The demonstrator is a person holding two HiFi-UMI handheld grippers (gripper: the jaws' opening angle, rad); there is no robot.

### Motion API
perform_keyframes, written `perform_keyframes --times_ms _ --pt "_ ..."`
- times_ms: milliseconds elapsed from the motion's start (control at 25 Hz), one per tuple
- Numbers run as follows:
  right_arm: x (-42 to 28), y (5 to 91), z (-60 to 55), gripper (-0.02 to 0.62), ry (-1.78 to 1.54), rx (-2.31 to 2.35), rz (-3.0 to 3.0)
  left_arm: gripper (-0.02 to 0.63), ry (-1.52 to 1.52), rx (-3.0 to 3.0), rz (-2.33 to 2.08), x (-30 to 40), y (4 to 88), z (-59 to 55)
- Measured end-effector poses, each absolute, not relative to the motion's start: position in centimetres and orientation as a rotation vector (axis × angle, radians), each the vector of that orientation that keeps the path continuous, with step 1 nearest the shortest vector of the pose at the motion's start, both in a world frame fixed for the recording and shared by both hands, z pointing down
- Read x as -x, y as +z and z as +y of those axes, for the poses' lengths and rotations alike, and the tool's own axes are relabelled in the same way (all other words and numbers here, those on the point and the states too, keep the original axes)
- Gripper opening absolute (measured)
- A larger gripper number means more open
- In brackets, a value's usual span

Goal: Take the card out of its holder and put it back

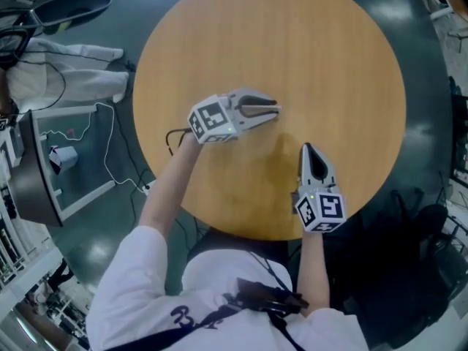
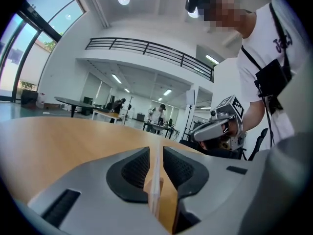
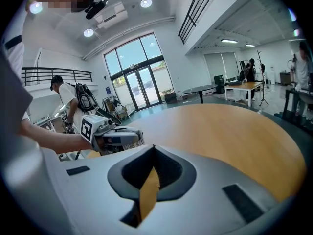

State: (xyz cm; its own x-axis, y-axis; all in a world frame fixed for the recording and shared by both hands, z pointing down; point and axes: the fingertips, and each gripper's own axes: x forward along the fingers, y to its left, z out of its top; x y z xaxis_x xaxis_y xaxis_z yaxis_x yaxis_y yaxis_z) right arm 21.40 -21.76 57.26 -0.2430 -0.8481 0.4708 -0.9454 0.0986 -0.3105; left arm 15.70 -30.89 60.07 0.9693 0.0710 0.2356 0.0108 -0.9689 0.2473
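Note:
A thin, pale card (image 2: 155, 190) stands edge-on between the pads of my left gripper (image 2: 156, 150). A sliver of wood shows on each side of it, so the pads are close to it but not pressing. I cannot tell the card from its holder. In the head view the left gripper (image 1: 276, 110) lies low over the round wooden table (image 1: 314, 50), jaws pointing right, and the card is not discernible there. My right gripper (image 1: 306, 147) is near the table's front edge, pointing away from me, its jaws (image 3: 153, 147) shut on nothing. The two grippers are a short way apart.
The table stands on a dark floor with white cables (image 1: 110, 159) and a white cloth (image 1: 69, 75) to the left. My torso is at the near edge. Other people and tables (image 2: 159, 116) are far off in the hall.

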Motion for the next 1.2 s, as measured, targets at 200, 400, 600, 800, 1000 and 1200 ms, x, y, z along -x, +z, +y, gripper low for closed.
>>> perform_keyframes --times_ms 200,400,600,800,1000,1200 --pt "-21.4 57.1 -21.7 0.012 0.845 -1.813 -2.185 0.043 0.275 -2.86 0.132 -15.8 59.2 -30.8" --pt "-20.7 57.0 -21.6 0.013 0.845 -1.809 -2.198 0.031 0.309 -2.879 0.188 -15.8 59.2 -30.6" --pt "-21.0 56.3 -21.4 0.014 0.825 -1.806 -2.222 0.028 0.318 -2.885 0.229 -16.5 58.7 -30.4" --pt "-21.2 55.2 -20.6 0.012 0.818 -1.859 -2.203 0.028 0.296 -2.902 0.228 -16.4 57.6 -30.4" --pt "-21.0 54.2 -19.4 0.012 0.797 -1.879 -2.234 0.028 0.271 -2.947 0.2 -16.2 55.1 -30.8" --pt "-20.4 52.4 -19.1 0.013 0.756 -1.91 -2.257 0.028 0.275 -3.025 0.137 -15.7 52.3 -31.0"
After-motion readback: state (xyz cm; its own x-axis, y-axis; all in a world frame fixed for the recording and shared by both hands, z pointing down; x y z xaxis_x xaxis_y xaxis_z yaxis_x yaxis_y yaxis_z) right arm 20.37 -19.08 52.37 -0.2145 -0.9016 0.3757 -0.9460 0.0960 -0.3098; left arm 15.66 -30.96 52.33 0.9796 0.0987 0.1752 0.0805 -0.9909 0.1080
